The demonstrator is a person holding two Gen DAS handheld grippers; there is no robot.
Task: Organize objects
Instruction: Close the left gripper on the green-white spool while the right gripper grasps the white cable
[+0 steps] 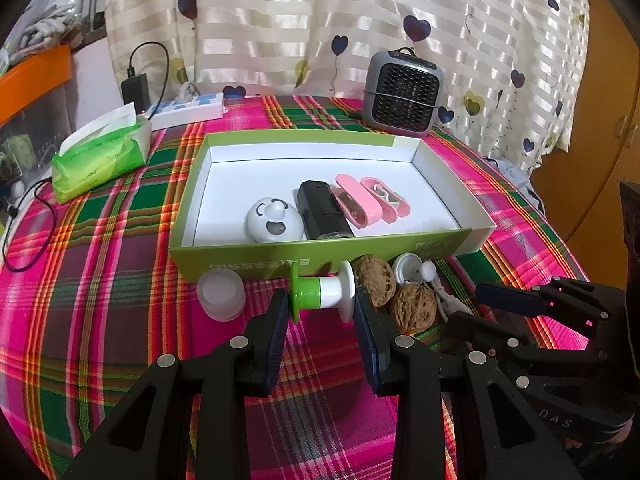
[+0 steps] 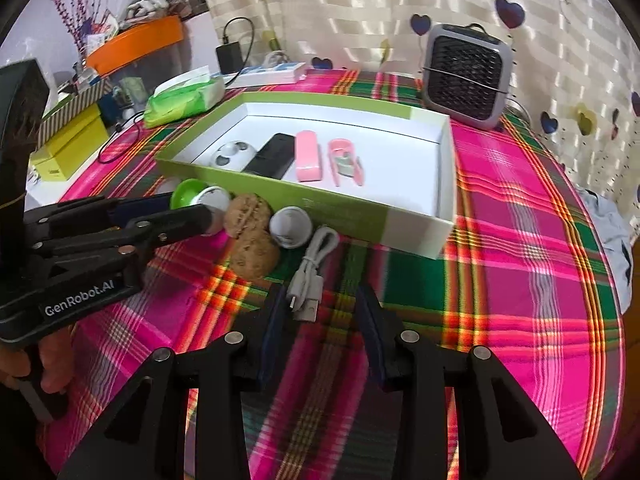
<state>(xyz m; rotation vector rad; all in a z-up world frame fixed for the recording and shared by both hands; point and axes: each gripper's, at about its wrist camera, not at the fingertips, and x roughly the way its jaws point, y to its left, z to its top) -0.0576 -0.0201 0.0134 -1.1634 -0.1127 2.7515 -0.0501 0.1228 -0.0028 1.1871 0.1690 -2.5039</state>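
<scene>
Here the left tool (image 1: 320,312) is spread wide around the green-white spool (image 1: 322,294), pads not clearly touching it. Right tool (image 2: 320,312) is open, cable (image 2: 310,276) just ahead. Walnuts (image 1: 414,304) lie right of the spool; box (image 1: 280,262) beyond.

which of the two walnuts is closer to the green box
The far walnut, lying almost against the green box beside the green and white spool. The near walnut sits further out, by the white cable.
</scene>
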